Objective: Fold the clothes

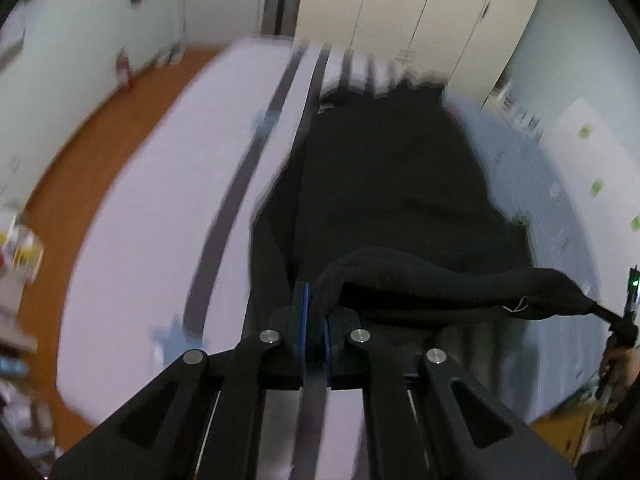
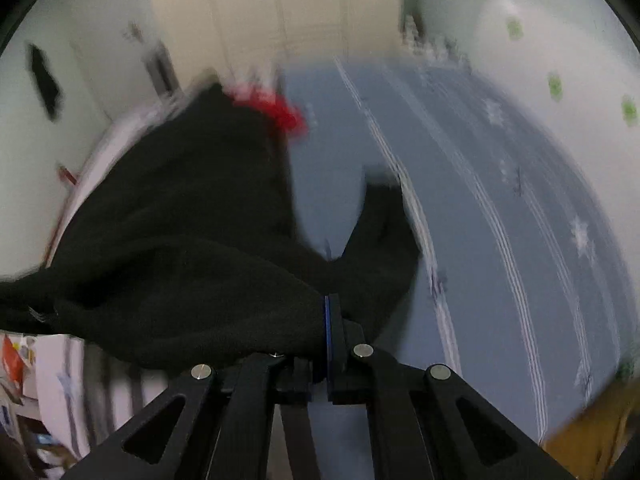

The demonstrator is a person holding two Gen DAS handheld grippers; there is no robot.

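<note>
Left wrist view first: my left tool [image 1: 316, 320] is clenched on an edge of the black garment [image 1: 392, 184], the blue-lined pads pinching a thick rolled hem that runs off to the right, where I can see it held at its far end by the other tool's tip [image 1: 622, 330] at the picture's edge. The rest of the garment lies spread on the bed [image 1: 160, 208] ahead of me, over a pale lilac sheet with dark stripes on the left and a blue patterned cover [image 2: 500, 184] on the right. An orange-brown floor [image 1: 80, 168] curves round the bed's left side, and cream wardrobe doors [image 1: 420, 8] stand behind it. Everything is smeared with motion blur.

From the right wrist view, my right tool [image 2: 326, 340] is also clenched on the black garment, fabric bunched over its left finger and draping away to the left. A loose flap of the same cloth lies just ahead on the blue cover. Something red [image 2: 286, 114] shows at the garment's far end; too blurred for me to tell what it is
</note>
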